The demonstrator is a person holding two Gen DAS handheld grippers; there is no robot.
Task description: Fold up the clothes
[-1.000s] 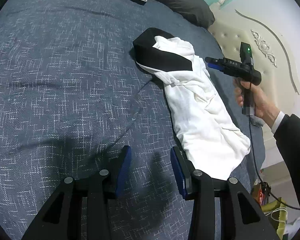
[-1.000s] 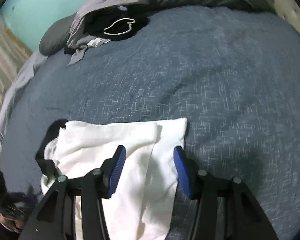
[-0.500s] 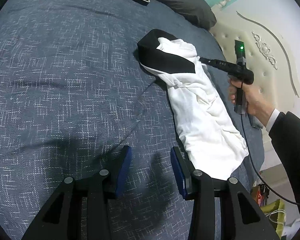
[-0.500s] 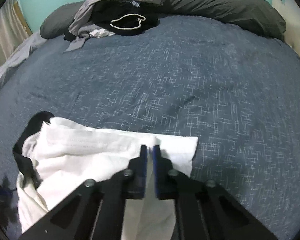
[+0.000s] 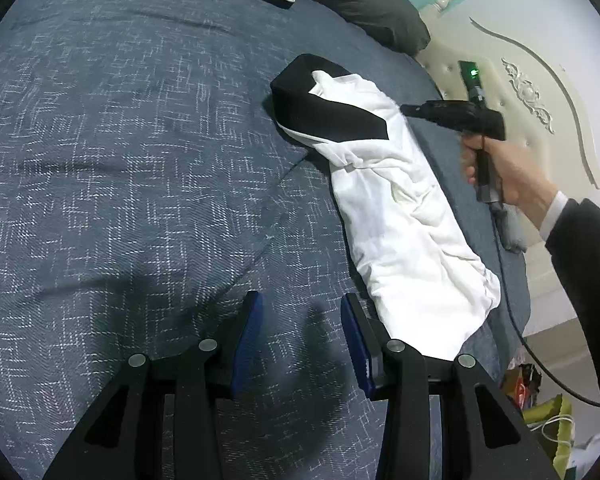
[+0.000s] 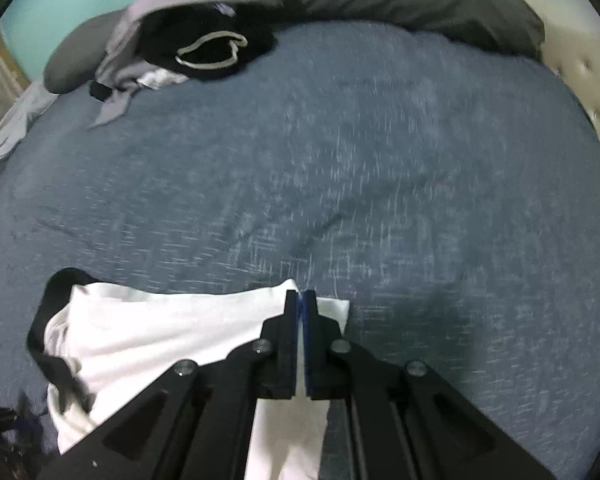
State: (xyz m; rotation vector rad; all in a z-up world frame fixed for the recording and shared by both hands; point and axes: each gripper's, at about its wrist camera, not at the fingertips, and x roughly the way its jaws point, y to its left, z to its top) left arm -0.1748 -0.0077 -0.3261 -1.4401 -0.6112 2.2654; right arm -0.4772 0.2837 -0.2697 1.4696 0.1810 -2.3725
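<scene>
Left hand-held gripper (image 5: pixel 300 336): jaws apart, nothing between, over bare bed (image 5: pixel 120 160).
White-and-black garment (image 5: pixel 396 216): on bed, already gathered into long narrow strip; judged partly folded, end-to-end folds left.
Right hand-held gripper (image 6: pixel 301 300): jaws together, clamped on garment's white edge.
Unfolded clothes pile (image 6: pixel 204 48) far side, by pillow (image 6: pixel 420 0); well apart, no obstruction.
</scene>
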